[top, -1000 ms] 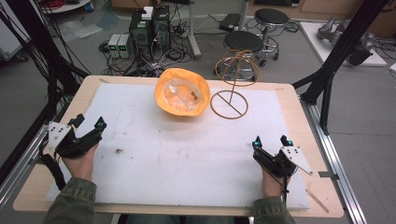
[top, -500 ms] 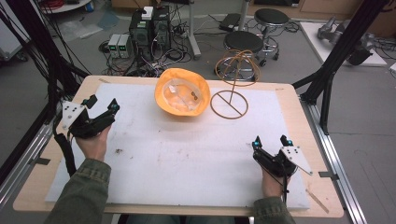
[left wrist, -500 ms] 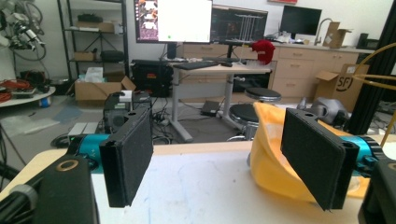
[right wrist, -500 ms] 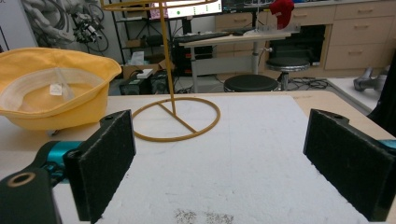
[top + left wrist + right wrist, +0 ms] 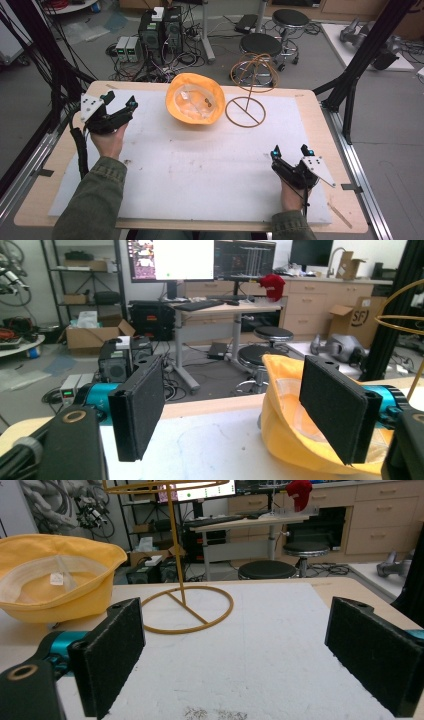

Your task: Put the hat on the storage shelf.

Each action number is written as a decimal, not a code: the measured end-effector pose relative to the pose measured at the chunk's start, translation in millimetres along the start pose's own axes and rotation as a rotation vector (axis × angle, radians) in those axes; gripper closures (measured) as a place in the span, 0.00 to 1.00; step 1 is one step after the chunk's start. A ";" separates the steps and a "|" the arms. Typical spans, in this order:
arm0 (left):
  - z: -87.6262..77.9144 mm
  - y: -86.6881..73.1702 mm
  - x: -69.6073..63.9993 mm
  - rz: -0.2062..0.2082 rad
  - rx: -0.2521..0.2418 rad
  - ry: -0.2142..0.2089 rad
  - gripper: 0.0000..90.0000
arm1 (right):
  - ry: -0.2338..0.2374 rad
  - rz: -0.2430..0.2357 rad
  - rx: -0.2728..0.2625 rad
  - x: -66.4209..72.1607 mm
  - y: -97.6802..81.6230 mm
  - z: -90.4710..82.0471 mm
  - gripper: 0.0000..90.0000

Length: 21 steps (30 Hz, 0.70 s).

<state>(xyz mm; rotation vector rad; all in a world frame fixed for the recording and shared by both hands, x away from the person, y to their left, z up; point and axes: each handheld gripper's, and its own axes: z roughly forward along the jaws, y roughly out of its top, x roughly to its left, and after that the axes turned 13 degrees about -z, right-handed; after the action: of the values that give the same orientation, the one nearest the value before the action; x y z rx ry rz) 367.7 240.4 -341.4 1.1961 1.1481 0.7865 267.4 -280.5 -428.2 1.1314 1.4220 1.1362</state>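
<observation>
A light wooden table point(image 5: 320, 107) carries a large white sheet point(image 5: 200, 165) that covers most of its top. On the far middle of that sheet lies a yellow fabric hat point(image 5: 195, 98), turned crown down so its pale lining and a small tag face up; in the left gripper view the same hat point(image 5: 280, 390) sits just behind the right-hand jaw. Touching or just beside its right edge stands a thin gold wire hat stand point(image 5: 246, 111), a flat ring base with a crossbar, an upright stem and a second ring on top; in the right gripper view the stand point(image 5: 187, 609) rises at the far middle, with the hat point(image 5: 55, 582) to its left. The left gripper point(image 5: 118, 101), held up at the far left edge of the sheet by a hand in an olive sleeve point(image 5: 95, 200), has its jaws spread wide with nothing between them. The right gripper point(image 5: 291, 149) rests low at the near right of the sheet, jaws likewise wide apart and empty, well apart from hat and stand.
</observation>
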 end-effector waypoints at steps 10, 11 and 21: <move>27.4 8.2 -10.7 0.001 0.035 -0.034 0.31 | 0.008 -0.007 -0.004 -0.2 -0.1 0.4 0.09; 30.5 9.3 -12.0 0.005 0.038 -0.037 0.31 | 0.010 -0.003 -0.001 0.3 -0.1 0.4 0.09; 52.5 14.4 -18.3 -0.031 0.070 -0.070 0.31 | 0.017 -0.005 0.004 0.2 -0.4 0.3 0.09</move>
<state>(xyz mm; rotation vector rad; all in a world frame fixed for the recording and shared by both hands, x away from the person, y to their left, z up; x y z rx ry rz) 414.4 211.4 -324.4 1.2513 1.1417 0.6814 267.7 -280.3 -428.7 1.1227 1.4397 1.1424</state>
